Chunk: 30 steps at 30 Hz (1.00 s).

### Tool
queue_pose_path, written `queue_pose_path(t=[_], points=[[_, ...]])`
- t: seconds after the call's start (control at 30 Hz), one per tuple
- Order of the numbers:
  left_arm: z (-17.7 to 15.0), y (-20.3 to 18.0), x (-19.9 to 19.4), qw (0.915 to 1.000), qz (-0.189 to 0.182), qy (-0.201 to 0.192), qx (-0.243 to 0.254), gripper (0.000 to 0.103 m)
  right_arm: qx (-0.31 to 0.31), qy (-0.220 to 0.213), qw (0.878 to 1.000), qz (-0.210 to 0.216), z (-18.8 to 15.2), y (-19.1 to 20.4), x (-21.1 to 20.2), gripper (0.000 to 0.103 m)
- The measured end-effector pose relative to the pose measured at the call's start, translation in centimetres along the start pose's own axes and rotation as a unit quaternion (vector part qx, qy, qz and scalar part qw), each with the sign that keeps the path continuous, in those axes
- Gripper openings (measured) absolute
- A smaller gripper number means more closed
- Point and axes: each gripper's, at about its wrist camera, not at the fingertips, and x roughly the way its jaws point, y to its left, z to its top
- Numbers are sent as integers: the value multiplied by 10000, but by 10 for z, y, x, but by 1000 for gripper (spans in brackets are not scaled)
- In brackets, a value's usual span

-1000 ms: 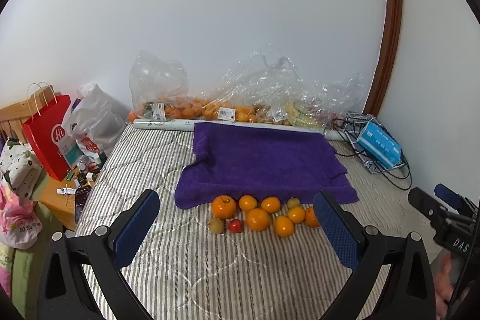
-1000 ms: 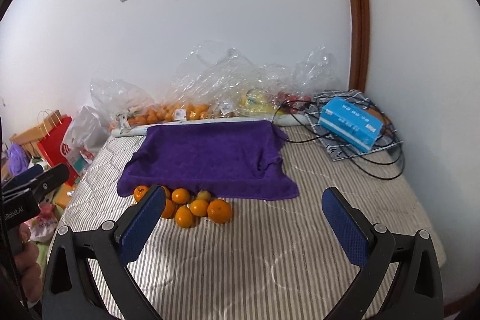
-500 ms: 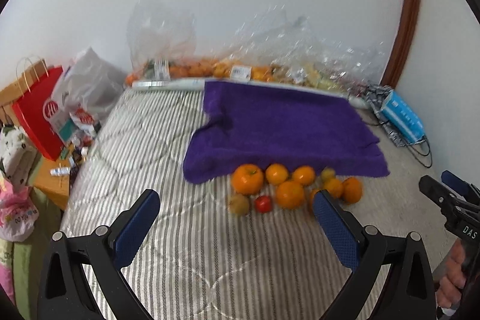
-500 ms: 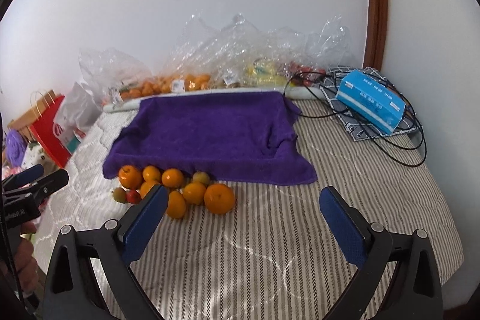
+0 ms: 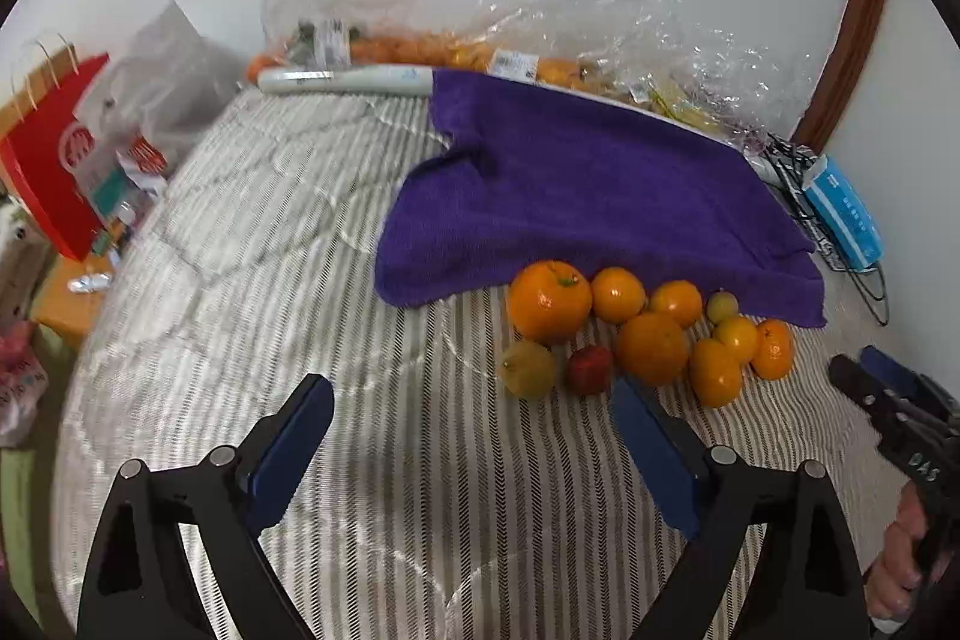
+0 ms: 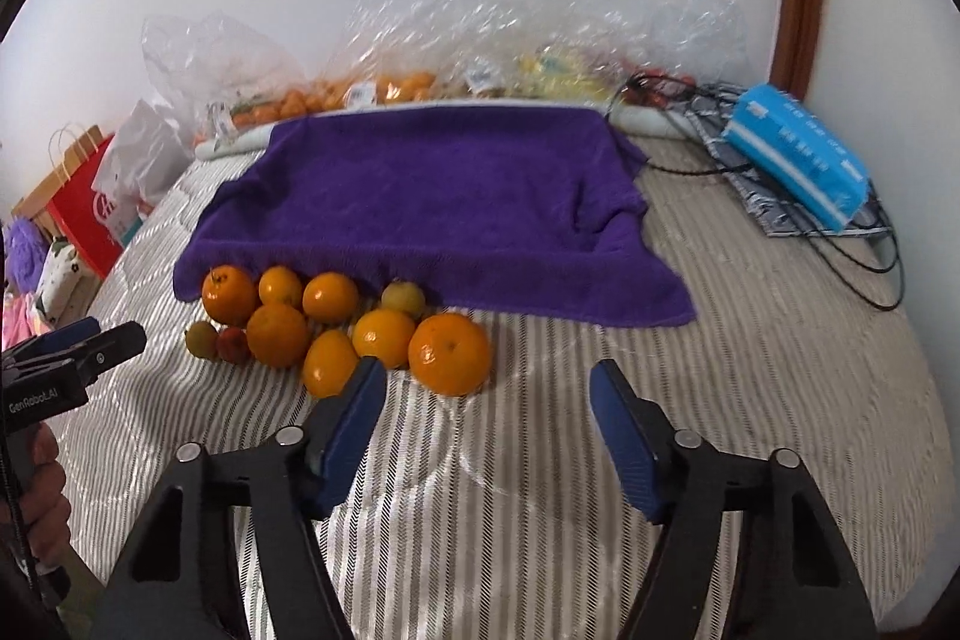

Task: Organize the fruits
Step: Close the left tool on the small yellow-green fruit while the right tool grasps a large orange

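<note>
A cluster of fruit lies on the striped mattress in front of a purple towel (image 5: pixel 576 196) (image 6: pixel 432 202): several oranges, with a large one (image 5: pixel 548 301) at the left and another large one (image 6: pixel 450 353) at the right, a yellow-green fruit (image 5: pixel 528 369), a small red fruit (image 5: pixel 590 370) and a small yellow one (image 6: pixel 403 297). My left gripper (image 5: pixel 474 400) is open and empty, just short of the fruit. My right gripper (image 6: pixel 489 388) is open and empty, with the right-hand large orange just ahead between its fingers.
Clear plastic bags of fruit (image 6: pixel 420 82) line the wall behind the towel. A blue box (image 6: pixel 798 163) on cables lies at the right. A red paper bag (image 5: pixel 54 166) and clutter stand off the bed's left edge. The mattress (image 5: pixel 270 232) extends left.
Both grippers have moved forward and down toward the fruit cluster, which now looks much larger. Both stay open and empty.
</note>
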Motion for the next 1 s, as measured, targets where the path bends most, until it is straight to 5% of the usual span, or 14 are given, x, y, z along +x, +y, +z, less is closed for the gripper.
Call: queue_pose_path(t=[0.1, 0.43, 0.7, 1.0], points=[[-2, 4, 11, 9999, -142, 83, -53, 82, -163, 156, 9997, 132, -2, 8, 14, 60], [-3, -3, 35, 9988, -421, 168, 161, 70, -324, 357, 9987, 134, -6, 15, 48, 57], [-6, -3, 48, 9982, -517, 193, 243, 43, -221, 374, 9989, 167, -2, 9, 62, 55], [-9, -13, 52, 9972, -431, -43, 609, 38, -184, 233, 9995, 121, -1, 8, 75, 55]])
